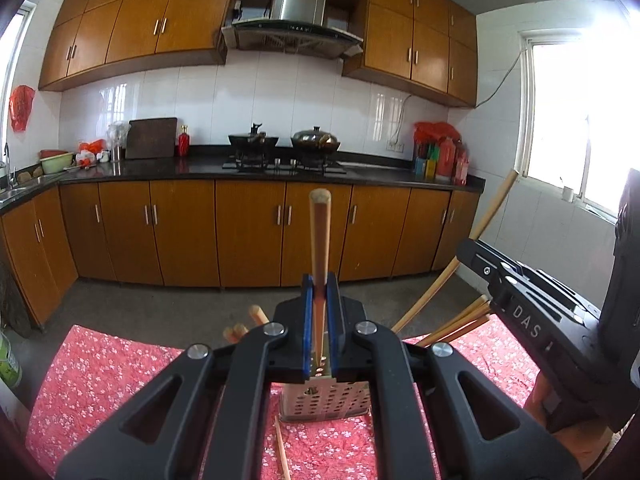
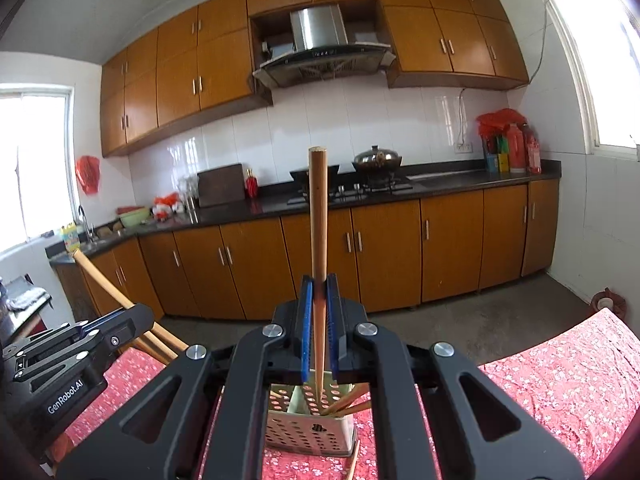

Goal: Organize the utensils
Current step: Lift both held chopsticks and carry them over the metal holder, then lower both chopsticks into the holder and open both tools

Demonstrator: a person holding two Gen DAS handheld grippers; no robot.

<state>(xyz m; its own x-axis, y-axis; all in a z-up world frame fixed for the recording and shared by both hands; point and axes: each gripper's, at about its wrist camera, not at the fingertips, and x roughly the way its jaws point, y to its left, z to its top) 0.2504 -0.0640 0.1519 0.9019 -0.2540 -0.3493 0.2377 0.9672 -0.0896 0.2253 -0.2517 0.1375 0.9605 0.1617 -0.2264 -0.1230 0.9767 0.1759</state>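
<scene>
Two chopsticks held upright, one per gripper, both over a single perforated metal holder [image 2: 310, 426] standing on the red floral cloth [image 2: 560, 376]

Left gripper [image 1: 319, 312] pinched on one chopstick [image 1: 319, 240], blue pads pressed against its sides, upper end rising well above the fingers, lower end reaching down toward the holder's [image 1: 326, 402] open top

Right gripper [image 2: 319, 312] clamped likewise on a second chopstick [image 2: 318, 220], thick end up, tip down inside the holder among other sticks

In the holder, at least two more chopsticks [image 2: 346, 402] leaning to the right in the right wrist view; exact count hard to tell, gripper body covering part of the opening

In the left wrist view, three stick ends [image 1: 242, 326] poking up left of the gripper and about four sticks [image 1: 452, 326] fanning out to the right, beside the other gripper's black body

One loose chopstick [image 1: 282, 448] lying flat on the cloth just in front of the holder

Beyond the cloth, bare floor, then the kitchen counter [image 1: 380, 170] with two covered pans [image 1: 316, 140] on the stove and a row of wooden cabinets above and below
</scene>
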